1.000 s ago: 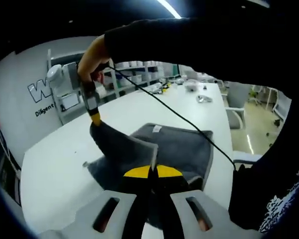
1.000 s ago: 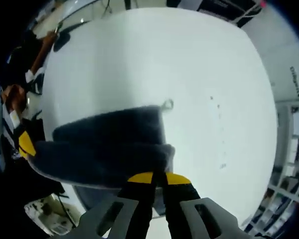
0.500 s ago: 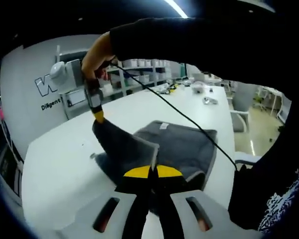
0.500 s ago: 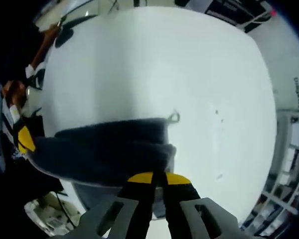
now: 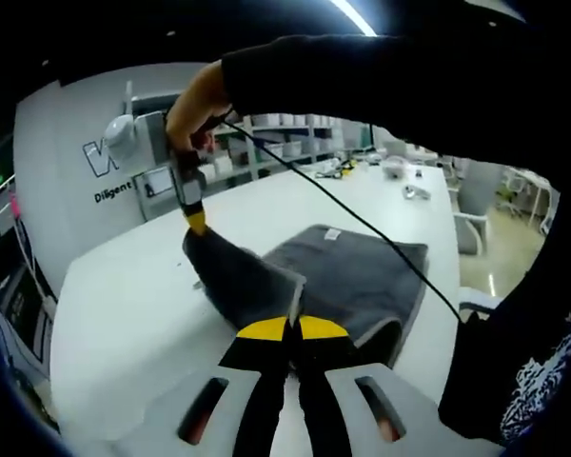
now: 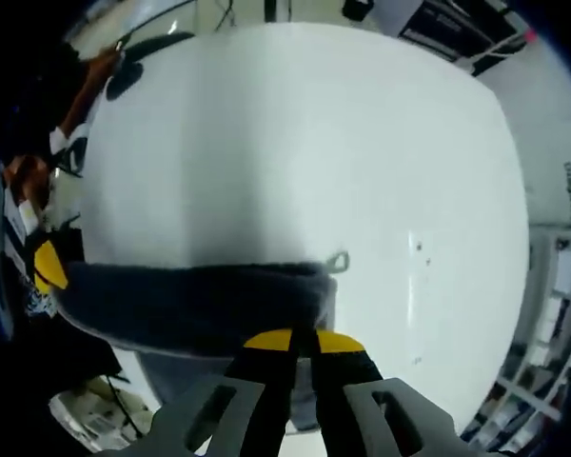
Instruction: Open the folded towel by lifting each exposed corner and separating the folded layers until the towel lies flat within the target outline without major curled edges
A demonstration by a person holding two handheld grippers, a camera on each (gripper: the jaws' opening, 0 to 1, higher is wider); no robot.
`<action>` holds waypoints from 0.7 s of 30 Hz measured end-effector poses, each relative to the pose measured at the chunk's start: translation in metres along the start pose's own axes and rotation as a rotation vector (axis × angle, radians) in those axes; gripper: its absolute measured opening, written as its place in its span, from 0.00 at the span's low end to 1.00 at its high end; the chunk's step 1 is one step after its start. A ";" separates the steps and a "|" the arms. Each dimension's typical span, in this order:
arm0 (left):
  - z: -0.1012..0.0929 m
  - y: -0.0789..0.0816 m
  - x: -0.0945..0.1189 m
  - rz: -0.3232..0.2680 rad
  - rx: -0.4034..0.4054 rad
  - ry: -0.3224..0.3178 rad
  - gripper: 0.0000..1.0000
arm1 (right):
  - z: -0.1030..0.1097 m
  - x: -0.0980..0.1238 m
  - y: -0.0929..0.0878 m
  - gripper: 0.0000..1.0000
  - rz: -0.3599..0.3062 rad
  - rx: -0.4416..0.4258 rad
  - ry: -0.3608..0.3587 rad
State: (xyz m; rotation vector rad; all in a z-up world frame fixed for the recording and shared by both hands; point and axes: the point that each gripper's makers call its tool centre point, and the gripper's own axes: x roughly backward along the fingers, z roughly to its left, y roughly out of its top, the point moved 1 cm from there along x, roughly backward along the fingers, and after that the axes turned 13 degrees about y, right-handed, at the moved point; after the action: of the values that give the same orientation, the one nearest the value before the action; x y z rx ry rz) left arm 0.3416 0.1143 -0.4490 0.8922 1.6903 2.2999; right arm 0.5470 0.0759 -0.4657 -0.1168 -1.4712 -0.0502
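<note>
Towel [image 5: 343, 276] edge raised higher off white table [image 5: 124, 305]; both grippers clenched on it; shelving behind.

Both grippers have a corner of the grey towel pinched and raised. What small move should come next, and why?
Probably carry the raised layer across and away from the folded part, then lower it. The left gripper and right gripper are each shut on a corner of the towel, the edge between them is taut, and the rest lies folded on the white table. No target outline can be made out.
</note>
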 end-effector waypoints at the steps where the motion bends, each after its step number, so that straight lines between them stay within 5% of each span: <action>1: 0.000 -0.001 0.001 0.000 0.000 0.002 0.01 | -0.006 0.002 0.003 0.02 0.007 0.003 -0.003; 21: 0.045 -0.002 0.030 -0.028 0.043 0.109 0.01 | -0.014 0.016 0.038 0.02 -0.002 0.046 -0.018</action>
State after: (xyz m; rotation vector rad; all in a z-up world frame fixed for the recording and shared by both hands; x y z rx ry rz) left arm 0.3411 0.1655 -0.4309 0.7584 1.7900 2.3416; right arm 0.5667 0.1122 -0.4530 -0.0790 -1.4891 -0.0171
